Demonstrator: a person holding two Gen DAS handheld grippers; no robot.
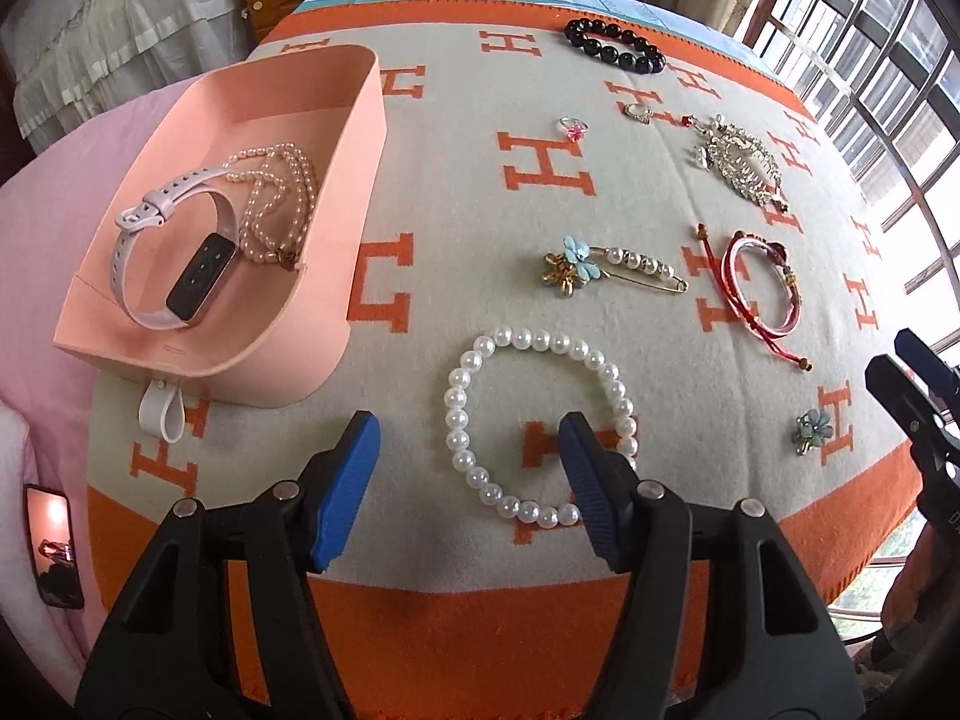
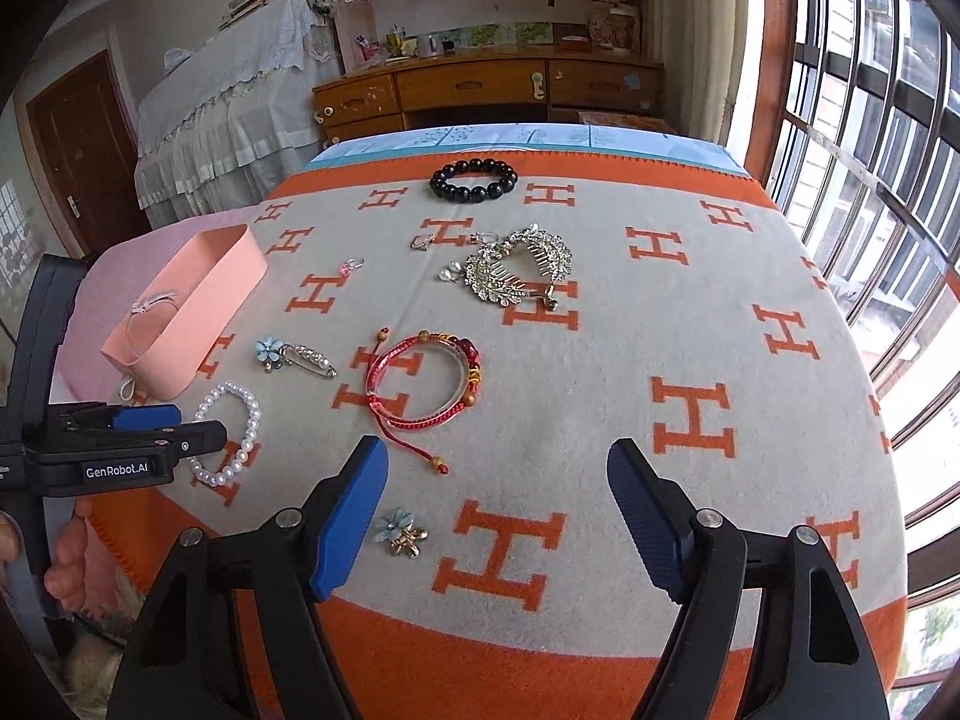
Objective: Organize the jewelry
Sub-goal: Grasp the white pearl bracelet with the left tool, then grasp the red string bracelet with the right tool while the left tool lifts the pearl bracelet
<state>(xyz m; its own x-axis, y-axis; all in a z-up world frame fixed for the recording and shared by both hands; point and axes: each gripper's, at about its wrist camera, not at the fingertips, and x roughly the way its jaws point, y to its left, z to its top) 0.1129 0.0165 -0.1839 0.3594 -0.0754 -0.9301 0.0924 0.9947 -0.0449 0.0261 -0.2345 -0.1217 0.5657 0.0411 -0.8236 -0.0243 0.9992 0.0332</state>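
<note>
Left gripper: jaws spread wide, nothing held; poised over the near edge of the blanket, the right blue pad overlapping the pearl bracelet's ring in the left wrist view. Contact cannot be told.
Right gripper: jaws spread wide, nothing held; positioned above bare blanket near the front edge.
Pearl bracelet: laid flat on the blanket, just in front of the pink box and apart from it.
Pink box: open-topped, set on the left part of the blanket; a watch and a pearl necklace are seen inside, touching each other.
Flower pin: beyond the pearl bracelet, lying flat.
Red cord bracelet: to the right of the flower pin, cord ends trailing forward.
Small flower charm: just beside the right gripper's left pad.
Silver hair comb: farther back, mid-blanket.
Black bead bracelet: at the far edge.
Rings: one with a pink stone, one silver, between comb and box.
Blanket: grey with orange H pattern and orange border.
</note>
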